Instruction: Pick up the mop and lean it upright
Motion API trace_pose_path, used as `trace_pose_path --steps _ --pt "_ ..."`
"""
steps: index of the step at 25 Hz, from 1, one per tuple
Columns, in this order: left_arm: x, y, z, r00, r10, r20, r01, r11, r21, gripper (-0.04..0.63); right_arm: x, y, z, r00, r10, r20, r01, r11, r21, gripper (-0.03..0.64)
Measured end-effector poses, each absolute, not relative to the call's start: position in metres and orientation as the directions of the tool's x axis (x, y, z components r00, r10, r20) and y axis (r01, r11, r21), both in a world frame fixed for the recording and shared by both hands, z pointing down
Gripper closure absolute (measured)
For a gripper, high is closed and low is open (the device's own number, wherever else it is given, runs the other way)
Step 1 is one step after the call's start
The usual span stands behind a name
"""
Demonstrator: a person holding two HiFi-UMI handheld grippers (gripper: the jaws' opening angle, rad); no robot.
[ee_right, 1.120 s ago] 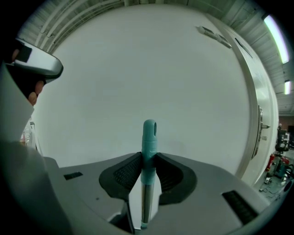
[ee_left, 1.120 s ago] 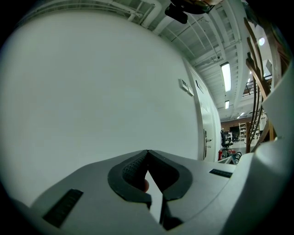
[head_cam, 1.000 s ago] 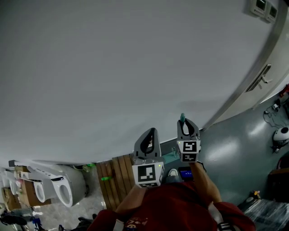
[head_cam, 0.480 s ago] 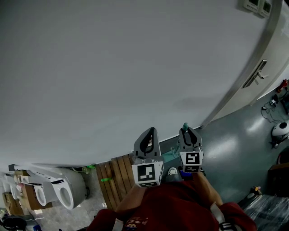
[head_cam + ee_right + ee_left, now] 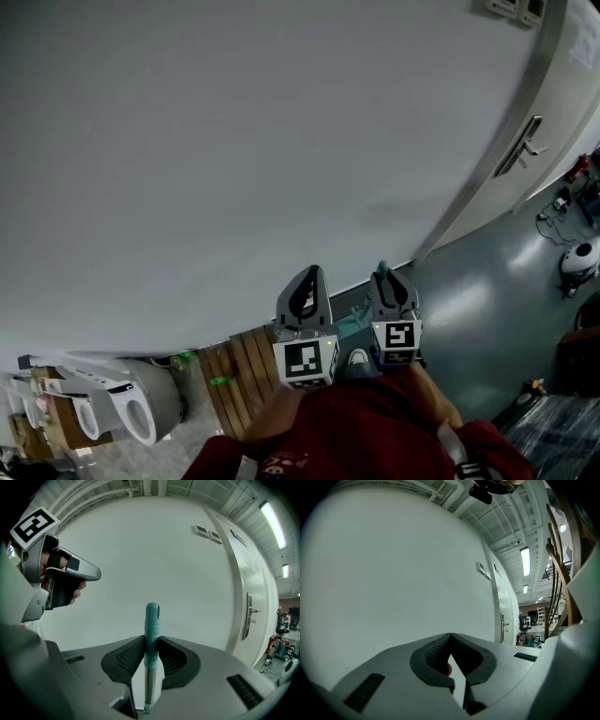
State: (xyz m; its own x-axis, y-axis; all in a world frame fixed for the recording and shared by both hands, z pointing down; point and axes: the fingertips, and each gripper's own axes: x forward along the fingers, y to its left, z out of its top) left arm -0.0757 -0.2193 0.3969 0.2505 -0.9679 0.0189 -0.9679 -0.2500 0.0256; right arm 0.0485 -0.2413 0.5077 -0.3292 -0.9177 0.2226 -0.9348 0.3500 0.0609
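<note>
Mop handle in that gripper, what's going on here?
A person stands facing a white wall with a gripper in each hand. The right gripper is shut on the teal top of the mop handle and holds it upright in front of the wall. The pictures don't show whether the mop touches the wall. The left gripper is shut on nothing, just beside the right one.

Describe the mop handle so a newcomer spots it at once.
Face the big white wall left of the door. In front of it, the right claw clamps the mop handle. Unlike the grey claw around it, it is a teal plastic grip with a hanging slot, topping a shiny metal shaft.
</note>
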Motion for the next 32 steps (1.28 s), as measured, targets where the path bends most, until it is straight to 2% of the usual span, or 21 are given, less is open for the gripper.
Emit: trace_pose_path --steps 5,11,18,32 --pt "-0.077 -0.22 0.394 0.249 -0.968 0.007 -0.968 -0.249 0.026 0.581 0.055 -0.238 0.483 -0.331 -0.935 0.131 -0.936 0.342 0.079 0.509" --pt "-0.081 -0.217 0.389 0.23 -0.973 0.012 -0.973 -0.229 0.035 0.581 0.058 -0.232 0.412 -0.319 -0.947 0.045 -0.943 0.321 0.082 0.509" --pt "-0.08 -0.216 0.37 0.228 -0.971 -0.069 -0.972 -0.231 0.048 0.581 0.06 -0.225 0.347 -0.332 -0.941 -0.063 -0.941 0.326 0.093 0.509" --pt "-0.085 -0.213 0.354 0.178 -0.977 -0.114 -0.983 -0.181 0.024 0.583 0.059 -0.231 0.351 -0.336 -0.941 -0.047 -0.94 0.332 0.082 0.509"
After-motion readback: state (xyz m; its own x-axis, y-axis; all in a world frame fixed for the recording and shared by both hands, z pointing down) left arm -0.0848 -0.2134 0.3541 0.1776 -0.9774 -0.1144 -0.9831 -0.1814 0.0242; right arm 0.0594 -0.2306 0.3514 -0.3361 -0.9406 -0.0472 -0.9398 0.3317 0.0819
